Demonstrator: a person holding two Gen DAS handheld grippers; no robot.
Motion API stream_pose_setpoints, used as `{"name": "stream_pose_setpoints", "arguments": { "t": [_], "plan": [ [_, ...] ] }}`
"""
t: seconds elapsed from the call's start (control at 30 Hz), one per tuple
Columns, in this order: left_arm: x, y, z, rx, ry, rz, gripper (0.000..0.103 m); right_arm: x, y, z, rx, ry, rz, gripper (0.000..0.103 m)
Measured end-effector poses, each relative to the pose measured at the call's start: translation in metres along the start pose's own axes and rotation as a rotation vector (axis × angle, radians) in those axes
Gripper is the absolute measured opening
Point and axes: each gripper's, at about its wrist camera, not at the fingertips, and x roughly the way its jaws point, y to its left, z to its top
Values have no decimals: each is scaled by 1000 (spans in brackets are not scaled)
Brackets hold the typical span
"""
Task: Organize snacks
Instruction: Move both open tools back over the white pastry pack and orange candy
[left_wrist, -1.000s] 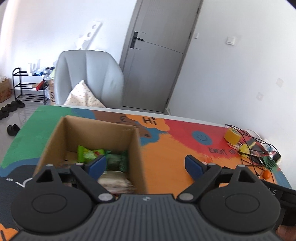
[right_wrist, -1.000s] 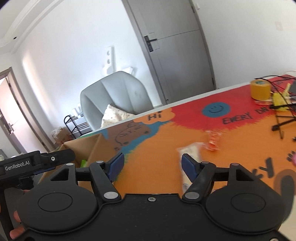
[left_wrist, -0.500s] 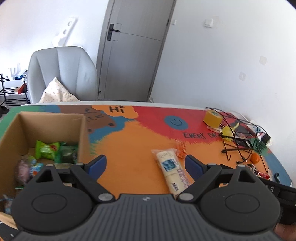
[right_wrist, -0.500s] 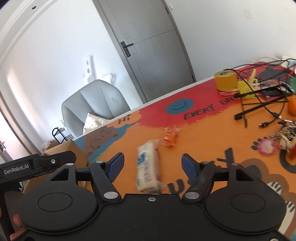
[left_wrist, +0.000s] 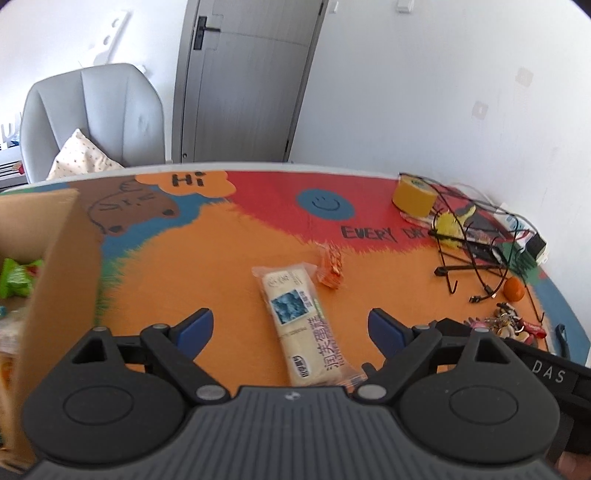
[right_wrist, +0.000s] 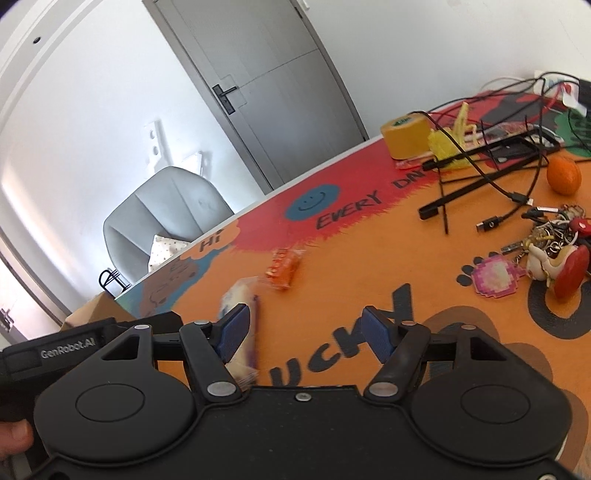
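Note:
A long cream snack bar (left_wrist: 301, 321) in clear wrap lies on the orange part of the table mat, straight ahead of my left gripper (left_wrist: 291, 328), which hovers open above its near half without touching it. A small orange snack packet (left_wrist: 331, 266) lies just beyond it. The cardboard box (left_wrist: 62, 258) with green packets (left_wrist: 16, 277) inside stands at the left. My right gripper (right_wrist: 308, 332) is open over the mat; the snack bar (right_wrist: 242, 332) shows behind its left finger and the orange packet (right_wrist: 283, 267) lies farther off. Nothing is held.
At the right of the table lie a yellow tape roll (left_wrist: 413, 197), tangled black cables (left_wrist: 476, 258), an orange fruit (right_wrist: 563, 175) and a bunch of keys with charms (right_wrist: 546, 258). A grey chair (left_wrist: 92, 118) with a cushion stands behind the table, next to a grey door (left_wrist: 243, 81).
Both grippers have swung right, away from the box, and come lower. The snack bar has come into the left wrist view and now lies between the left fingers' line.

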Motion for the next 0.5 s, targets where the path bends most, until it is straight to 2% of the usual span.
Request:
{"name": "stream_pose_setpoints", "arguments": {
  "t": [0.27,0.37,0.43,0.47,0.5],
  "plan": [
    [38,-11,-2,-4,54,19,86,18,-19,4,28,33,10,65],
    [52,-14,-3,1,76,30,80,26,-23,6,33,45,16,65],
    [64,-13,-4,8,114,41,61,32,-25,8,41,53,23,65],
    [71,-11,-5,2,138,43,57,35,-26,9,43,57,26,65],
    [70,-11,-5,15,112,44,47,39,-25,11,44,60,28,65]
  ]
}}
